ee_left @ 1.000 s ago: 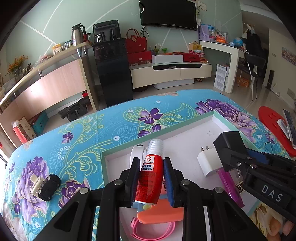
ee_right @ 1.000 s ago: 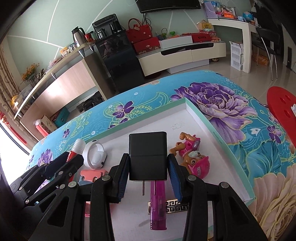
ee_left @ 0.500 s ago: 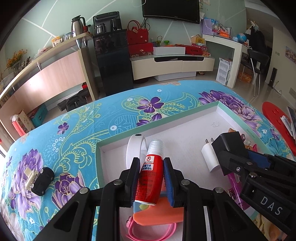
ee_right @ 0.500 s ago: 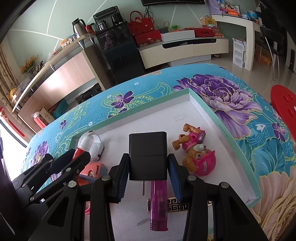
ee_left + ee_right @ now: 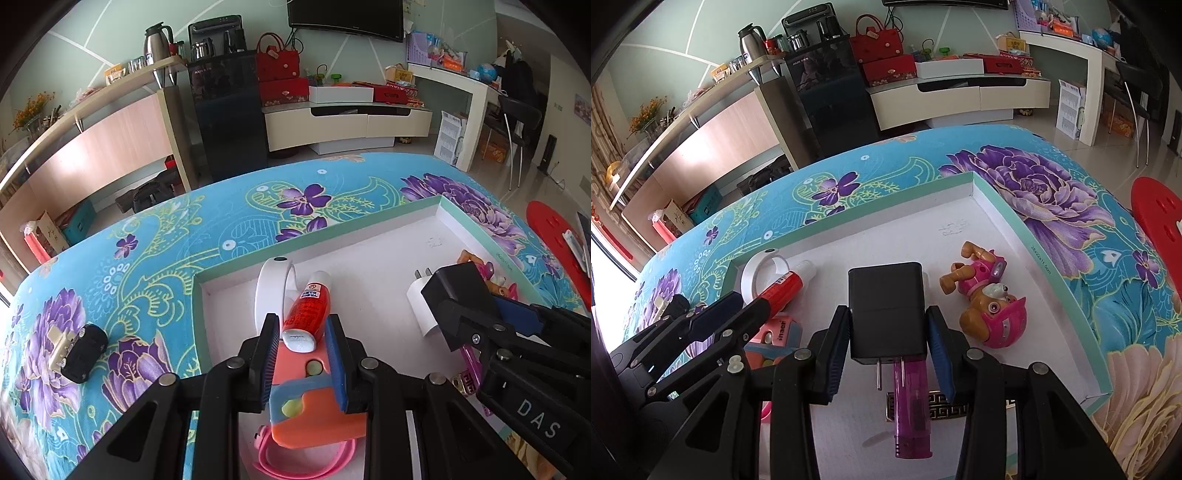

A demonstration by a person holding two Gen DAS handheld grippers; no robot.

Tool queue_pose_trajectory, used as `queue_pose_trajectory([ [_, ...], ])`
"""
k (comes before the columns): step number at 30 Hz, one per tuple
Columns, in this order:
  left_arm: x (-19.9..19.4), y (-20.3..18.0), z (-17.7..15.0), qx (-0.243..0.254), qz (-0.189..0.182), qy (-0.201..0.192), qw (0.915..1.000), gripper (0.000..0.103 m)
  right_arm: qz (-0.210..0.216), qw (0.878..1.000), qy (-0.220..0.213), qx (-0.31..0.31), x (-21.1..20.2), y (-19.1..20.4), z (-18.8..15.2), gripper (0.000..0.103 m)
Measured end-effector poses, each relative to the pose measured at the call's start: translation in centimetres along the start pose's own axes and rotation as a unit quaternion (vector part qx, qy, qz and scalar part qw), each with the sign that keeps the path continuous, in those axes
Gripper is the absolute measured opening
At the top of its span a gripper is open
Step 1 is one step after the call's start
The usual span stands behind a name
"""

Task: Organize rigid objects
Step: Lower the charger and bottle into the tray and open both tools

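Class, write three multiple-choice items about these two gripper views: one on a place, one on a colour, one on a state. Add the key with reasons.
1. Where does the pink toy dog lie?
A. inside the white tray
B. on the floral cloth
C. on the floor

2. What colour is the lighter?
A. green
B. purple
C. yellow

3. The left gripper jaws are:
A. clamped on the red tube
B. open around it
C. empty

Key: A, it rests within the tray walls; B, its clear body is purple; B, gaps show beside the lying tube.
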State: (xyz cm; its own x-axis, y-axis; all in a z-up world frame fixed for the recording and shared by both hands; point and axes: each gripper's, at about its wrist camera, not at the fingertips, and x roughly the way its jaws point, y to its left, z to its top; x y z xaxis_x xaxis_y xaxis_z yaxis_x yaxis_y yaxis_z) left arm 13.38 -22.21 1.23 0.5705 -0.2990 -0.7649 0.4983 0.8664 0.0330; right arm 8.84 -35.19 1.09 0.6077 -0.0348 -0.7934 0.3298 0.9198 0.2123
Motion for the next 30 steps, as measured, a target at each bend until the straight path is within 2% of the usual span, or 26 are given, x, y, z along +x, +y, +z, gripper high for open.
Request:
queue_pose_trajectory([
  [4,-0.6,0.1,0.1,0.002,-0.001,-0.001,1.0,0.032,-0.001,1.0,-0.004,-0.004,-0.4,0.3,0.1,0.043],
  [6,-1.0,0.2,0.1,0.0,0.003,-0.003,1.0,0.041,-0.001,1.0,-0.008,-0.006,-0.8,0.4,0.2,0.043],
  [10,-2.1,0.9,0.4,-0.005,0.01,-0.013,0.9998,0.045,0.003,1.0,-0.016,-0.005,-1.4,0.4,0.4,0.043],
  [14,-3.2,2.2,0.5,-0.021,0.021,-0.026,0.9992,0.056,0.001,1.0,-0.022,-0.009,-2.0,0.7,0.6,0.044],
  [19,-3.8,4.1,0.4,-0.04,0.049,-0.027,0.9976,0.058,0.007,1.0,-0.023,-0.018,-2.1,1.5,0.7,0.044],
  [25,-3.2,6.3,-0.4,-0.07,0.076,-0.007,0.9946,0.06,0.002,0.999,-0.016,-0.035,-1.6,2.7,0.5,0.044],
  [27,-3.1,6.8,-0.6,-0.076,0.088,-0.002,0.9932,0.06,0.002,0.999,-0.017,-0.038,-1.5,3.1,0.5,0.049],
  [28,-3.1,7.0,-0.7,-0.079,0.092,0.0,0.9926,0.06,0.002,0.999,-0.017,-0.04,-1.4,3.3,0.4,0.059],
  [29,-3.1,7.3,-0.8,-0.083,0.093,0.001,0.9922,0.061,0.001,0.999,-0.017,-0.043,-1.4,3.4,0.4,0.063],
  [30,-3.1,7.5,-0.9,-0.088,0.093,0.002,0.9917,0.061,-0.001,0.999,-0.017,-0.046,-1.3,3.6,0.4,0.063],
])
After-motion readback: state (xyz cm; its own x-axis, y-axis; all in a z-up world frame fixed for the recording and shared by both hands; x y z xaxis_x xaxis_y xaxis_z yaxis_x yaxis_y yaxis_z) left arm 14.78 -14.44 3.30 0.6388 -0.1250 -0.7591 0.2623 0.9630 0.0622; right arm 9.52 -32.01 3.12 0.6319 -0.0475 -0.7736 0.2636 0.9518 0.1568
